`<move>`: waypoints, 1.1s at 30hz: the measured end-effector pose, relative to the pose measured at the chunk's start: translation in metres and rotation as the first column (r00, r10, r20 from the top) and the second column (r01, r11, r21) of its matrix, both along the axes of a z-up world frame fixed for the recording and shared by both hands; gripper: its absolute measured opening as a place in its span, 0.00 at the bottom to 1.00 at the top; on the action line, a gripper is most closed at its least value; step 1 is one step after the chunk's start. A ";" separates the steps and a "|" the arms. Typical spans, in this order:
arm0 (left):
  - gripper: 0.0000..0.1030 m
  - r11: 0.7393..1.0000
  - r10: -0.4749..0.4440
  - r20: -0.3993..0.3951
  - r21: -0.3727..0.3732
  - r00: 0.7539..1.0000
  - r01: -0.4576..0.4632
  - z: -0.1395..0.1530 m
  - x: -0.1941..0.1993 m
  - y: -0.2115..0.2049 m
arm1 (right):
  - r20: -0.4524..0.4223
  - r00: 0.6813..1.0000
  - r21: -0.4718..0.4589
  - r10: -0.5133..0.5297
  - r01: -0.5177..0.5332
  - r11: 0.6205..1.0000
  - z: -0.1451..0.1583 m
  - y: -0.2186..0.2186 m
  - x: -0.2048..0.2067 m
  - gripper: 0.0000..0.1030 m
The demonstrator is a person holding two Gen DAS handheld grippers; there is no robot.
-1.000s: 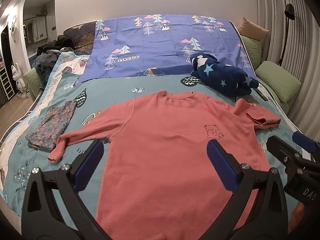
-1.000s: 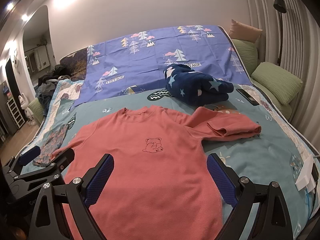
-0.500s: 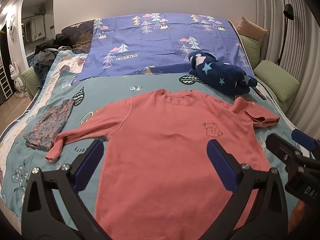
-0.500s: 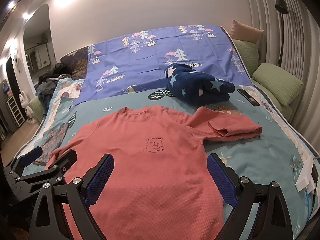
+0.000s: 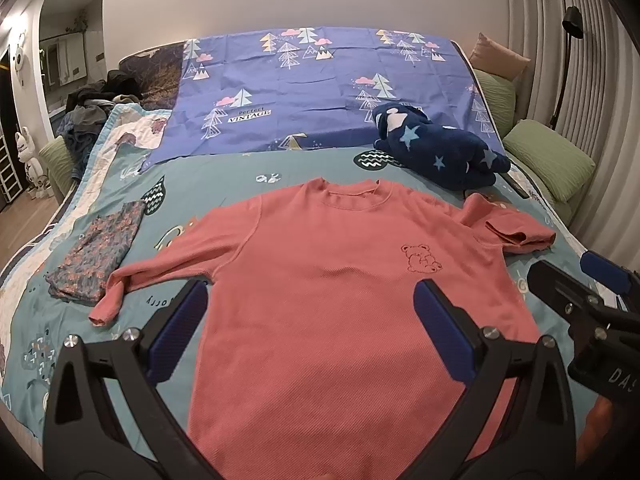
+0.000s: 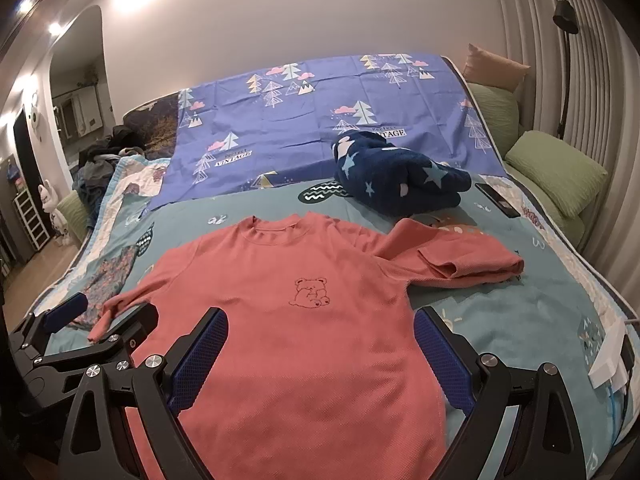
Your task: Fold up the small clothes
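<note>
A coral sweater (image 5: 344,304) with a bear outline lies flat, front up, on the bed (image 5: 224,184), bare quilt beyond its hem, as the left gripper (image 5: 312,332) and right gripper (image 6: 320,360) hover wide above it.

- A home bedroom: a wide bed (image 5: 224,184) with a teal patterned quilt spreads ahead of the fingers.
- Beyond the fingertips, a purple tree-print sheet (image 5: 320,88) covers the bed's far half.
- Right of the fingers, green pillows (image 6: 556,168) and a floor lamp (image 6: 566,20).
- Far left, heaped clothes (image 5: 96,112).
</note>
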State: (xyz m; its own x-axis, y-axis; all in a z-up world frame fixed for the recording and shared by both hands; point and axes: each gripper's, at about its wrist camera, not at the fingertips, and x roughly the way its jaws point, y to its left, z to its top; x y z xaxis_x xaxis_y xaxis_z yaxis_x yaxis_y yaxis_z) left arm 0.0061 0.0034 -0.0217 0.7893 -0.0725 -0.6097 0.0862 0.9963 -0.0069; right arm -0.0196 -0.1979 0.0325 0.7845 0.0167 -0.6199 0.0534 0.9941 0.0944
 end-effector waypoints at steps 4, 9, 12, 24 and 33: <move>0.99 1.000 0.001 0.000 0.001 1.000 -0.001 0.000 0.000 0.000 | 0.000 1.000 -0.001 0.002 -0.002 1.000 0.000 0.001 0.000 0.93; 0.99 1.000 0.003 0.001 -0.001 1.000 -0.003 0.000 0.000 0.000 | 0.001 1.000 -0.007 0.010 -0.010 1.000 0.001 0.004 0.002 0.93; 0.99 1.000 0.002 -0.004 0.001 1.000 -0.002 0.000 0.000 0.000 | -0.001 1.000 -0.010 0.013 -0.013 1.000 0.000 0.006 0.002 0.93; 0.99 1.000 0.010 -0.019 0.000 1.000 -0.010 -0.006 0.004 0.008 | -0.012 0.999 -0.026 0.031 -0.031 0.999 -0.002 0.014 0.008 0.90; 0.99 0.999 0.031 -0.057 -0.038 0.998 -0.034 -0.018 0.015 0.032 | -0.038 0.997 -0.046 0.068 -0.069 0.997 -0.004 0.027 0.023 0.72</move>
